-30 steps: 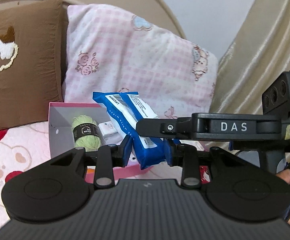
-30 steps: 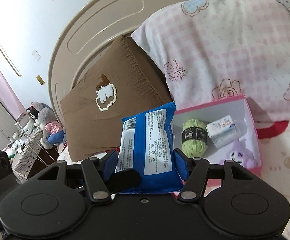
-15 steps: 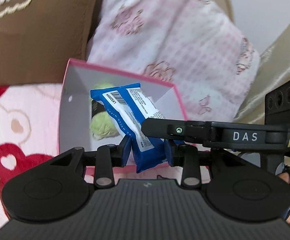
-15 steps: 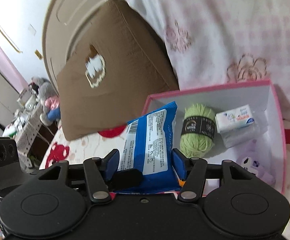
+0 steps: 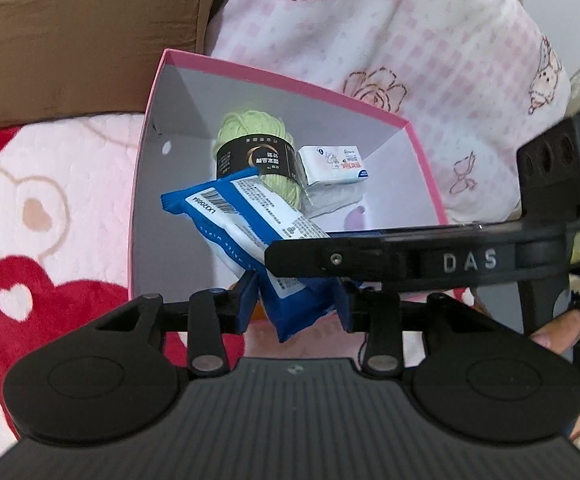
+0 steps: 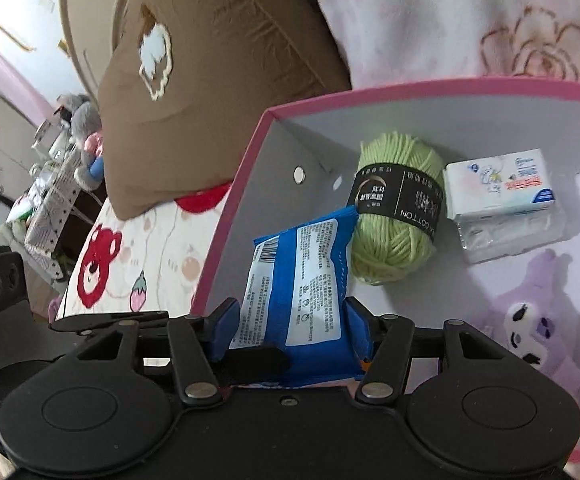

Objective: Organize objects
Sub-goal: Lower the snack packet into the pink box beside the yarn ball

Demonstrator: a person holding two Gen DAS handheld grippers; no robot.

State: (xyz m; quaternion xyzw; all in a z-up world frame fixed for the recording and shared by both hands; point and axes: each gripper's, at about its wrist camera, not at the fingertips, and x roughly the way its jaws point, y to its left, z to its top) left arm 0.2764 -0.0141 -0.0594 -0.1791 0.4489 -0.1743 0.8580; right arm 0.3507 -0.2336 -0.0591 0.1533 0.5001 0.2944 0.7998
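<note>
Blue wipes pack (image 6: 302, 280), clamped by right gripper (image 6: 288, 320), overhangs pink box's rim (image 6: 230, 216); left gripper (image 5: 296, 300) loosening.

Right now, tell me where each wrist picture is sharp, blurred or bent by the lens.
Left wrist view: blue wipes pack and green yarn are sharp; soft, even light, no glare; the pink box rim bows from fisheye. Right wrist view: the pack and tissue packet labels stay readable, while the pink pillow is smeared and the corners go dark.

Glossy blue plastic wipes pack (image 5: 246, 220), fuzzy green yarn ball (image 6: 396, 216), matt pink cardboard box (image 6: 234, 216), soft cloth pillow (image 5: 390, 28)
</note>
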